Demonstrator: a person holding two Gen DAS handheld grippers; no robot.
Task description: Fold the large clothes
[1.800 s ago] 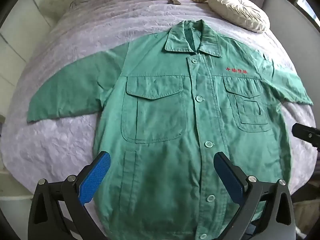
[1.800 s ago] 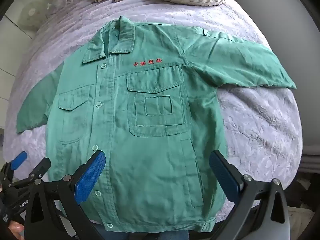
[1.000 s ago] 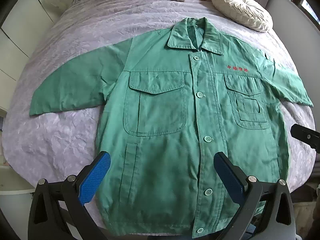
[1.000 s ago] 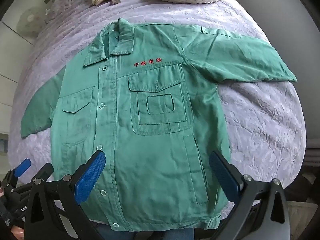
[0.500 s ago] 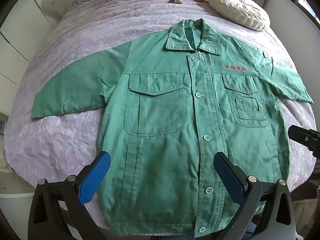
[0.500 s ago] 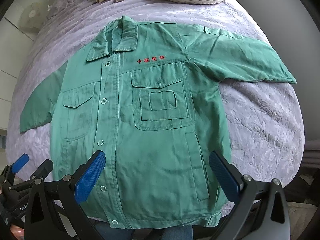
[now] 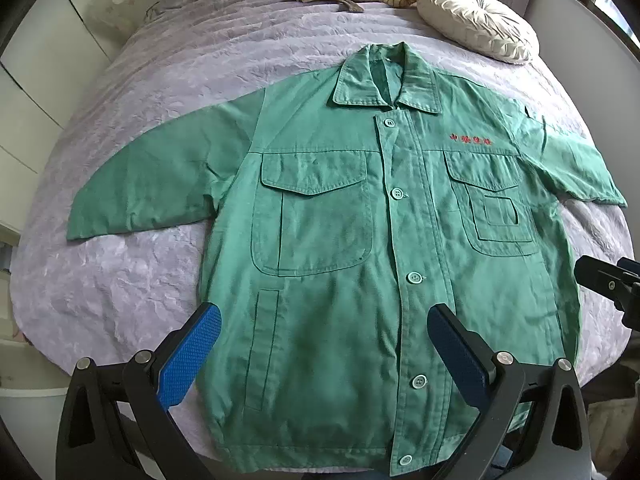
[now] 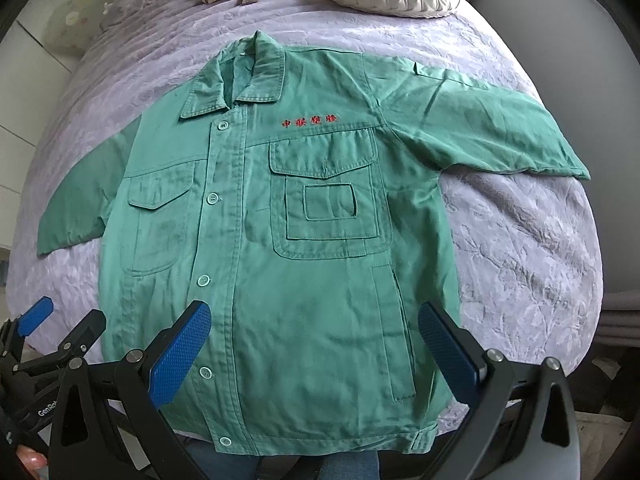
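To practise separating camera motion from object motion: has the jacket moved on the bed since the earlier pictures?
No. The jacket lies flat as before, collar and sleeves placed the same against the cushion; only the view shifts slightly.

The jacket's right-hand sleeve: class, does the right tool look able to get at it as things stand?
Probably yes. The right tool is open above the green jacket, and the sleeve lies flat on the purple bedspread with nothing covering it.

Both hand-held grippers (image 7: 324, 354) (image 8: 314, 350) wide apart, empty
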